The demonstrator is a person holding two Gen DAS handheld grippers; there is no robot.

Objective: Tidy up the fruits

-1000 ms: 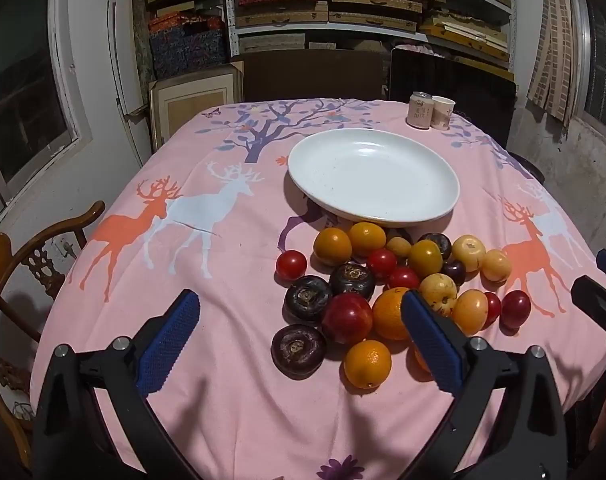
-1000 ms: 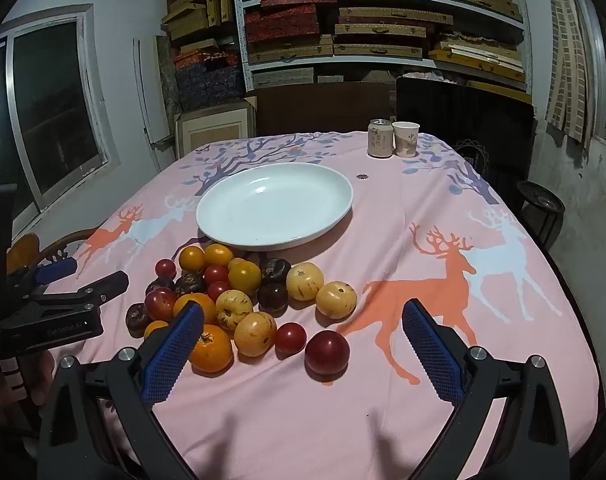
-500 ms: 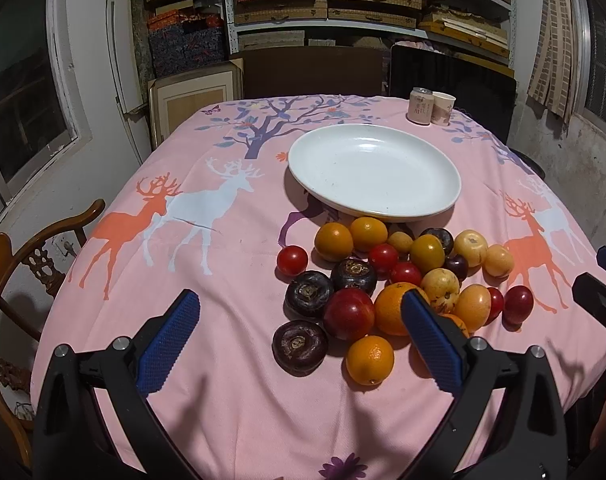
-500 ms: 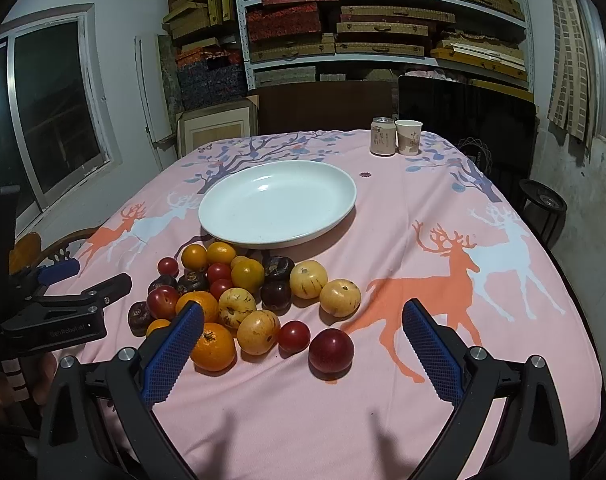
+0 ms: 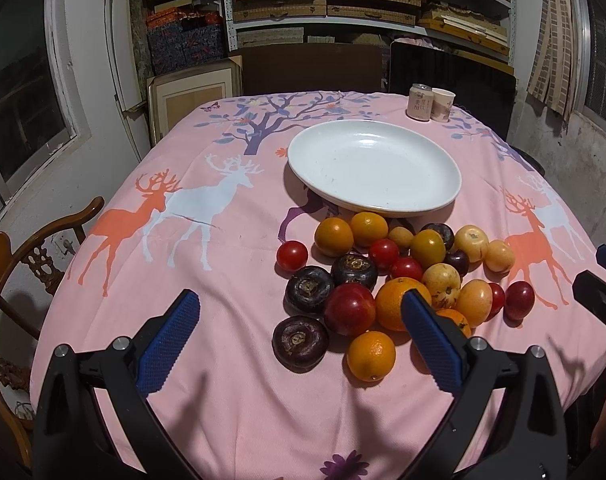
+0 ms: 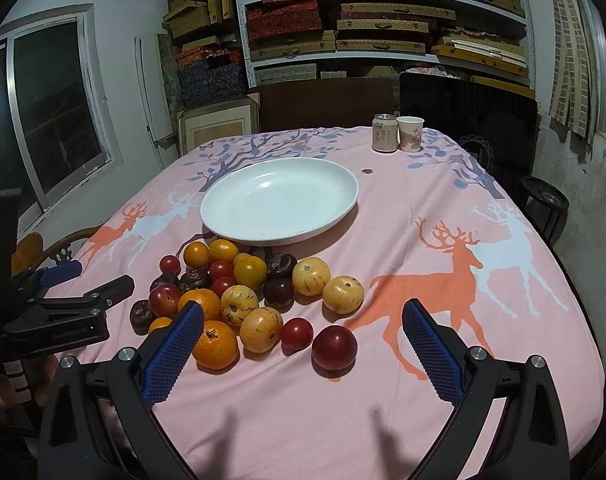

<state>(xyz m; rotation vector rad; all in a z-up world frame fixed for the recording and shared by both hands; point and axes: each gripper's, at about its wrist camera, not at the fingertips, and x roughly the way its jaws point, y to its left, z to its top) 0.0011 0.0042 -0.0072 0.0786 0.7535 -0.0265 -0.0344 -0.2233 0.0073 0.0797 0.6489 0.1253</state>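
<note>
A heap of fruit [image 5: 399,272] lies on the pink deer tablecloth, just in front of an empty white plate [image 5: 373,166]. Oranges, red plums, cherry tomatoes, dark purple fruits and pale yellow fruits are mixed together. My left gripper [image 5: 299,334] hangs open above the near-left side of the heap, over a dark purple fruit [image 5: 300,342] and a small orange [image 5: 371,355]. From the right wrist view the same heap [image 6: 247,292] and plate [image 6: 279,200] show. My right gripper [image 6: 303,344] is open, near a red plum [image 6: 334,347] and a cherry tomato [image 6: 297,333].
A drink can [image 5: 419,101] and a paper cup [image 5: 442,104] stand at the table's far edge. A wooden chair [image 5: 19,264] sits by the left side. Shelves of boxes [image 6: 383,20] fill the back wall. Bare cloth [image 6: 483,280] spreads to the right of the heap.
Both grippers have crept slightly forward toward the fruit heap, which sits a little lower and closer in each view. Both stay open. No fruit has moved.
</note>
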